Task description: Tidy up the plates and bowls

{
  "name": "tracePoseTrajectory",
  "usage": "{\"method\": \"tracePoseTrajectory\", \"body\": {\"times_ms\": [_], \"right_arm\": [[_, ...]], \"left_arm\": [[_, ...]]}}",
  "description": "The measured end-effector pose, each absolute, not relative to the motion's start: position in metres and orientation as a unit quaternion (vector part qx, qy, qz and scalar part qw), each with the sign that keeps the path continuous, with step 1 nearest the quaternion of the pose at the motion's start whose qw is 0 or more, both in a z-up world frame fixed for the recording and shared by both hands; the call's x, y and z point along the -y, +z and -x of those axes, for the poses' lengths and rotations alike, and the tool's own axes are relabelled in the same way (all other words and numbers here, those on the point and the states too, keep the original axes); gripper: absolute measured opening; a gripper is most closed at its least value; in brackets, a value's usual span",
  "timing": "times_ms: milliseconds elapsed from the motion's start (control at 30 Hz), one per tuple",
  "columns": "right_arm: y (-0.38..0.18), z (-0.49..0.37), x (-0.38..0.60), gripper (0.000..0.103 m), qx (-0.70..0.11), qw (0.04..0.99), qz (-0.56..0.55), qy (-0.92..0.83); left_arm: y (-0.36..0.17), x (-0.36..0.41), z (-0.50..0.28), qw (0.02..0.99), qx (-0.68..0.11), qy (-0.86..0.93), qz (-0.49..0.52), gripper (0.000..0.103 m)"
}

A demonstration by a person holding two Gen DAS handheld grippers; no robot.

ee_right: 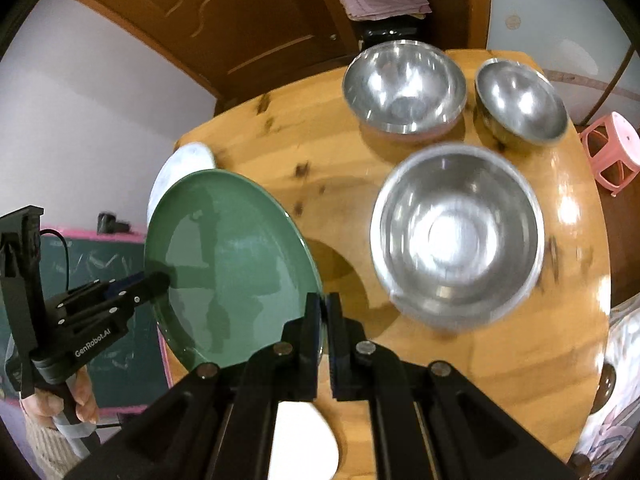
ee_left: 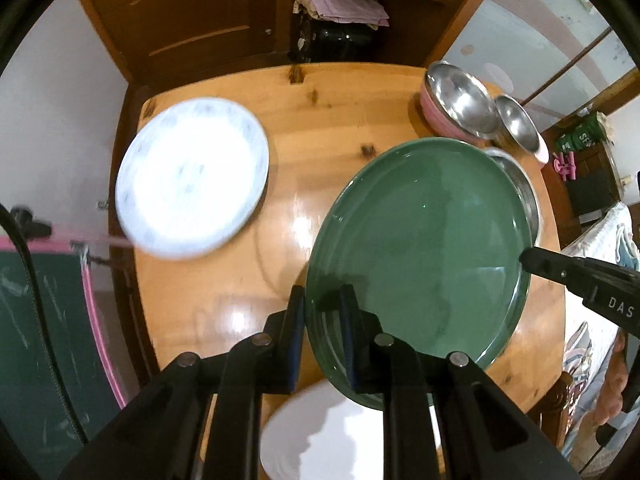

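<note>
A green plate point(ee_left: 424, 240) is held above the wooden table point(ee_left: 320, 120), gripped at opposite rims. My left gripper point(ee_left: 322, 312) is shut on its near rim. My right gripper point(ee_right: 323, 312) is shut on its other rim; the plate also shows in the right wrist view point(ee_right: 228, 264). A pale patterned plate point(ee_left: 192, 176) lies at the table's left. A white plate point(ee_left: 320, 436) lies below the green one at the near edge. Three steel bowls stand at the right: a large one point(ee_right: 456, 236), one over a pink bowl point(ee_right: 404, 88) and a small one point(ee_right: 520, 100).
A wooden door point(ee_left: 192, 12) and a shelf with folded cloths point(ee_left: 344, 0) stand behind the table. A green chalkboard with a pink frame point(ee_left: 48, 320) is at the left. A pink stool point(ee_right: 612, 152) stands right of the table.
</note>
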State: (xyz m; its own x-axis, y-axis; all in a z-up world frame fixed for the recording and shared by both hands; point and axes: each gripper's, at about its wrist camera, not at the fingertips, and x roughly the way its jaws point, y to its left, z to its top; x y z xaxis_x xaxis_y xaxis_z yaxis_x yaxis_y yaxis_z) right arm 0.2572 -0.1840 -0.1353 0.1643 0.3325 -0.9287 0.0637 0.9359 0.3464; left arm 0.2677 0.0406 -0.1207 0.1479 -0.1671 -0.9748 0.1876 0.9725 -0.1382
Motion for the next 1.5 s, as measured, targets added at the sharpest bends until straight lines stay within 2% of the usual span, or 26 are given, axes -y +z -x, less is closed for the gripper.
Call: {"method": "tracePoseTrajectory", "body": {"times_ms": [200,467,733,1100,1167,1200,1333,1400,1500], "right_arm": [[-0.132,-0.192,0.169,0.003,-0.643,0.743,-0.144,0.113],[-0.169,-0.137,0.143,0.003,-0.668,0.724,-0.11,0.133],[-0.218,-0.113,0.123,0.004,-0.697,0.7,-0.091,0.127],[-0.24,-0.114,0.115,0.004,-0.708,0.692,-0.081,0.115],[-0.241,-0.116,0.112,0.005,-0.709,0.692,-0.072,0.114],[-0.241,-0.116,0.11,0.009,-0.709,0.693,-0.066,0.115],[-0.236,-0.118,0.106,0.009,-0.703,0.699,-0.052,0.122],[-0.233,-0.119,0.106,0.013,-0.7,0.7,-0.056,0.127],[-0.224,-0.118,0.109,0.013,-0.693,0.707,-0.051,0.13]], "left_arm": [[-0.116,-0.06,-0.185,0.759,-0.642,-0.102,0.007,0.015],[-0.162,-0.086,-0.103,0.737,-0.67,-0.078,0.043,0.014],[-0.214,-0.1,-0.068,0.713,-0.695,-0.063,0.068,0.015],[-0.234,-0.109,-0.078,0.698,-0.709,-0.067,0.071,0.015],[-0.237,-0.106,-0.08,0.696,-0.711,-0.069,0.066,0.017],[-0.237,-0.104,-0.08,0.696,-0.711,-0.073,0.065,0.022],[-0.232,-0.096,-0.081,0.703,-0.704,-0.087,0.051,0.042],[-0.226,-0.091,-0.082,0.709,-0.698,-0.09,0.036,0.053],[-0.215,-0.086,-0.083,0.719,-0.688,-0.093,0.029,0.056]]}}
